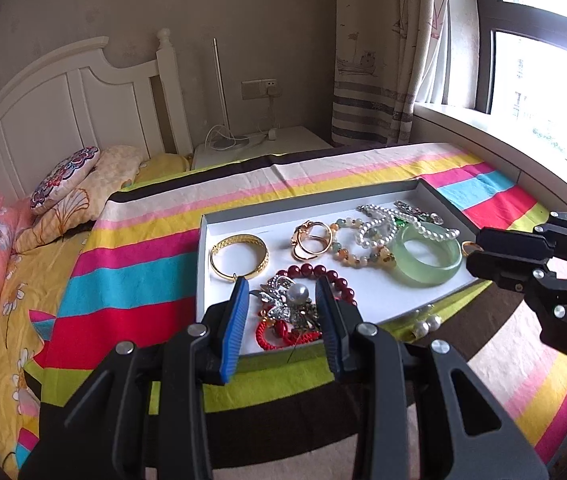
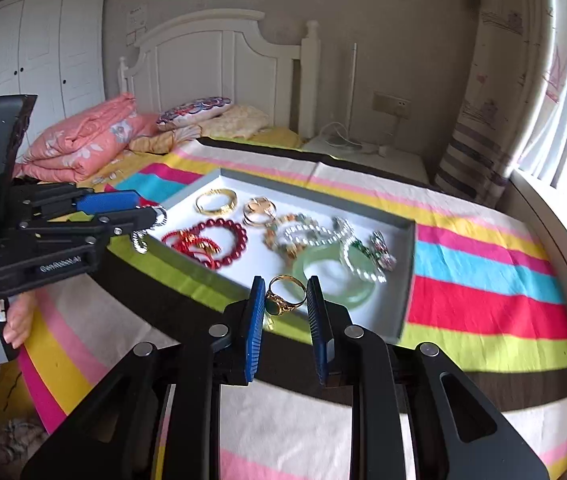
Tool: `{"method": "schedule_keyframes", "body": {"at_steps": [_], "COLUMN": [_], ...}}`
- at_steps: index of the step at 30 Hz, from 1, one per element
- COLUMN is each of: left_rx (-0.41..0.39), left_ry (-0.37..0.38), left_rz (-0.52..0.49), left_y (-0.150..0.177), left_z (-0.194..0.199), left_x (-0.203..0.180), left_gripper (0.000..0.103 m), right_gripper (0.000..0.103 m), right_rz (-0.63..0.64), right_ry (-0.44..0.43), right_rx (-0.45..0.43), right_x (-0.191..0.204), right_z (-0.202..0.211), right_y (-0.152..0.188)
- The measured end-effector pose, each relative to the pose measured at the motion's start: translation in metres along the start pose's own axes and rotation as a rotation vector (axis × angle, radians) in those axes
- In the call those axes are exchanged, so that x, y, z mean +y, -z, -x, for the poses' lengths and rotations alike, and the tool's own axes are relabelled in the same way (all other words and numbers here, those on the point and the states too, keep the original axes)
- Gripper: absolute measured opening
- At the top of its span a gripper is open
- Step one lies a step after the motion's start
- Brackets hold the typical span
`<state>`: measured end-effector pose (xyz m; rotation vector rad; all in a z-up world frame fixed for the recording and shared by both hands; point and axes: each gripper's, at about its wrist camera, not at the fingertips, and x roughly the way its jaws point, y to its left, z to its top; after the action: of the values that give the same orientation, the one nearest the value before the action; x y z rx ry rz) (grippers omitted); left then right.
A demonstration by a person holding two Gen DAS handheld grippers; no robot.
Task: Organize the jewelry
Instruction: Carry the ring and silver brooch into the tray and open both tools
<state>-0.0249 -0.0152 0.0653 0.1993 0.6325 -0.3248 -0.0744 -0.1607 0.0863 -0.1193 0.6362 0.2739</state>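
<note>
L gripper [image 2: 151, 216] body reads "GenRobot.AI"; pinches silver brooch [image 1: 289, 300] w/ pearl. R gripper [image 2: 285, 294] pinches gold ring [image 2: 285, 294] over tray [image 2: 409, 280].

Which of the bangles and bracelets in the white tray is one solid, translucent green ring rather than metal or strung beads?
The jade-green bangle, at the tray's window-side end. It is one smooth, thick hoop, while the gold bangle is metal and the red bracelet is beads.

White headboard [image 2: 211, 64] at 12 o'clock; folded pink quilt [image 2: 83, 140] at 10; embroidered cushion [image 2: 193, 114] beside it; patterned curtain [image 1: 379, 52] at 1; white wardrobe [image 2: 43, 48] at 10.
</note>
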Motion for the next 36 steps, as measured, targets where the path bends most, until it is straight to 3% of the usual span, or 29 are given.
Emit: {"method": "schedule_keyframes", "body": {"at_steps": [11, 24, 26, 31, 36], "left_rx": [0.043, 0.108, 0.105, 0.088, 0.025], "left_ry": [-0.081, -0.071, -0.063, -0.012, -0.043], "left_rz": [0.038, 0.092, 0.114, 0.119, 0.086], "left_y": [-0.020, -0.007, -0.006, -0.002, 0.005], "left_z": [-0.052, -0.077, -0.076, -0.068, -0.043], "left_x": [0.020, 0.031, 0.034, 0.030, 0.019], "left_gripper": [0.034, 0.032, 0.050, 0.069, 0.087], "right_gripper": [0.022, 0.022, 0.022, 0.024, 0.029], "right_rz": [0.043, -0.013, -0.024, -0.096, -0.109], "right_ry": [-0.005, -0.016, -0.026, -0.071, -0.105], "right_rx": [0.072, 0.168, 0.190, 0.221, 0.209], "right_x": [0.021, 0.015, 0.014, 0.004, 0.001], "right_z": [-0.071, -0.114, -0.118, -0.124, -0.115], "right_y": [-0.024, -0.023, -0.022, -0.020, -0.017]}}
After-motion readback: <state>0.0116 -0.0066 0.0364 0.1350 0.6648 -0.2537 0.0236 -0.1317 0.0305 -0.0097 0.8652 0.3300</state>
